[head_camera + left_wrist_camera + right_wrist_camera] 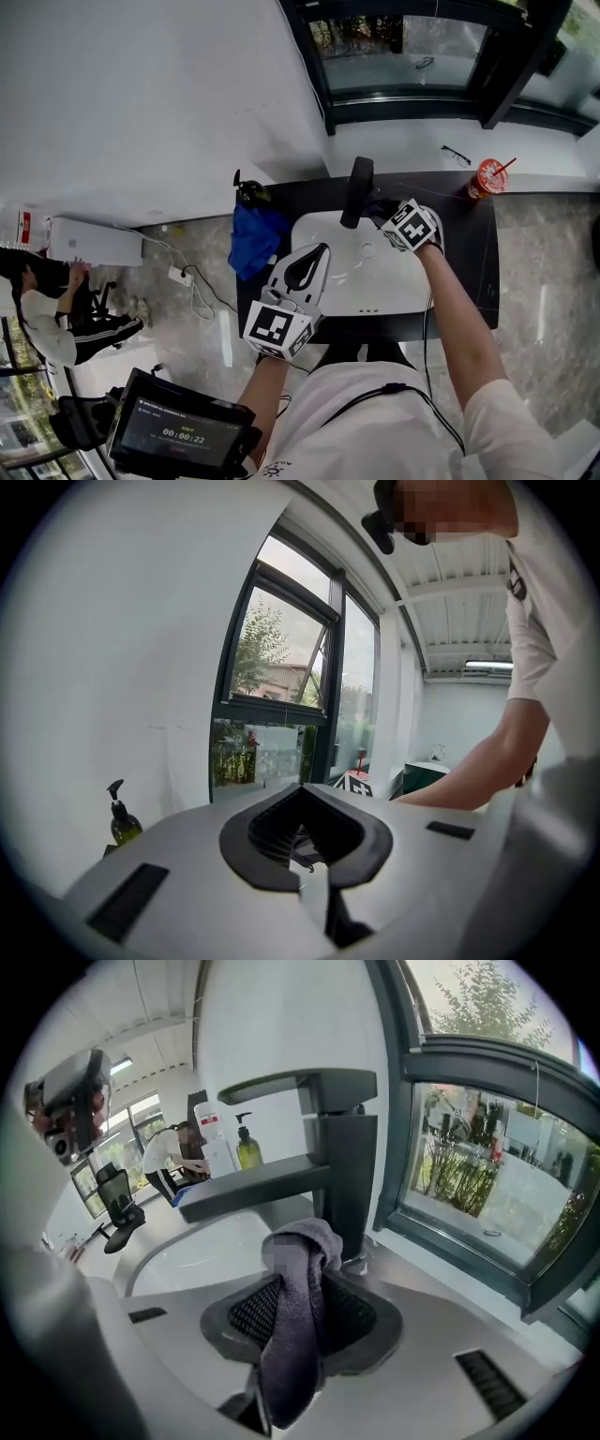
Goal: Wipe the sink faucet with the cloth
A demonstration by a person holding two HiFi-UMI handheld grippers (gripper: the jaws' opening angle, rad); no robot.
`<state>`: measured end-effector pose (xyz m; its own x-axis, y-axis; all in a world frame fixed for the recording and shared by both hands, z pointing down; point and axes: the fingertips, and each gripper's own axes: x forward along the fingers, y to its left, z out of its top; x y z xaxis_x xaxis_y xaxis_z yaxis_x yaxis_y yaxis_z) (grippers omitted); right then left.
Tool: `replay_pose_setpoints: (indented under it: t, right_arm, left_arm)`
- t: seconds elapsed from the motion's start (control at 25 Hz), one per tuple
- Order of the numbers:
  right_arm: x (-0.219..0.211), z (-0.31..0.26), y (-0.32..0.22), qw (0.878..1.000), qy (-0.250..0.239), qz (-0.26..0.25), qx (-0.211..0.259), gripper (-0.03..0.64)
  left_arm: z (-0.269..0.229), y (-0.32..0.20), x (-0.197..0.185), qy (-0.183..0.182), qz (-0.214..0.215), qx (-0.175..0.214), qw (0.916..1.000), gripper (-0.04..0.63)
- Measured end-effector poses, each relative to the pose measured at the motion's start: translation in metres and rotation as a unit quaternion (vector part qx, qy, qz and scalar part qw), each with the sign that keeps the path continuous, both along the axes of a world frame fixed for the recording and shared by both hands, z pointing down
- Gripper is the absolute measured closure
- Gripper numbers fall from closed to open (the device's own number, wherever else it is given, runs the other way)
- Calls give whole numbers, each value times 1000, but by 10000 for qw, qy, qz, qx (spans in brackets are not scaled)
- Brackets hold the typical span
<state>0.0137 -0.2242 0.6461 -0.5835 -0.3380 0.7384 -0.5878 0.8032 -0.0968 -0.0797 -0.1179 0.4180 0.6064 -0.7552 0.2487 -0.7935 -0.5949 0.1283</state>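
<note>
grey cloth (295,1335) is sitting pinched in my right gripper (314,1274), jaws clamping it at a middling width, with the folded end poking out toward the black faucet (339,1166). the cloth tip is hanging just beside the faucet column near its base; i can't tell if it's touching. in head view the faucet is standing at 12 o'clock of the white sink (375,281), with my right gripper at 1 o'clock beside it. my left gripper (302,799) is hovering over the sink's 8 o'clock rim, jaws together, gripping nothing. soap bottle (247,1146) is standing at 10 o'clock of the sink.
</note>
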Motion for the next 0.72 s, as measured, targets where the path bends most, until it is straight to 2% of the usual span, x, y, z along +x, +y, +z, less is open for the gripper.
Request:
replay_pose_setpoints:
  t: [0.12, 0.4, 0.6, 0.72]
  right_arm:
    - [-13, 0, -4, 9998, -174, -45, 69, 497]
    - [-32, -36, 8, 9930, -1089, -324, 336, 497]
    - [-34, -42, 32, 9895, -1115, -858, 339, 502]
    - [-38, -40, 52, 9860, -1216, -1136, 84, 503]
  left_arm:
    - [3, 3, -8, -40, -82, -39, 10000, 601]
    - [3, 4, -9, -23, -88, -45, 9999, 601]
    - [0, 2, -4, 6, -34, 1, 10000, 601]
    - [1, 3, -3, 16, -12, -13, 10000, 601]
